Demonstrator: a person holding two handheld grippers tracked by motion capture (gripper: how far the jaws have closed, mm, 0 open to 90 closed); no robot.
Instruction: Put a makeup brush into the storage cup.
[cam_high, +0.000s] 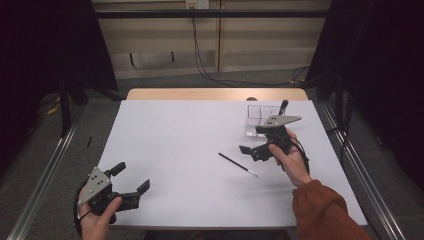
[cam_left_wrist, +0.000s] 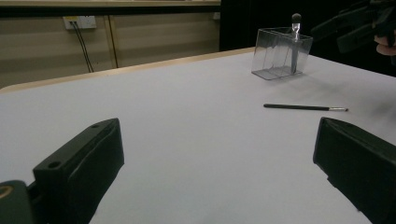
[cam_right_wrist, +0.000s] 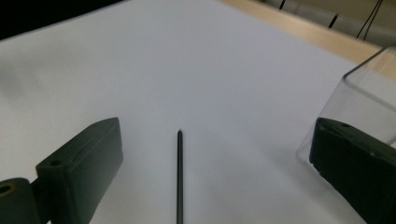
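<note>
A thin black brush (cam_high: 237, 164) lies flat on the white table (cam_high: 175, 145), right of the middle. It also lies ahead of the left gripper (cam_left_wrist: 303, 108) and between the right gripper's open jaws (cam_right_wrist: 180, 177). A clear plastic box (cam_high: 257, 120) stands at the back right with a dark-tipped brush (cam_high: 283, 106) upright in it. My right gripper (cam_high: 252, 140) hovers open just in front of the box and above the lying brush, holding nothing. My left gripper (cam_high: 131, 176) is open and holds nothing near the table's front left edge.
The clear box (cam_left_wrist: 280, 53) with its upright brush (cam_left_wrist: 295, 28) stands far ahead of the left gripper, and close on the right of the right gripper (cam_right_wrist: 369, 93). A wooden strip (cam_high: 215, 94) borders the table's far edge. Metal rails run along both sides.
</note>
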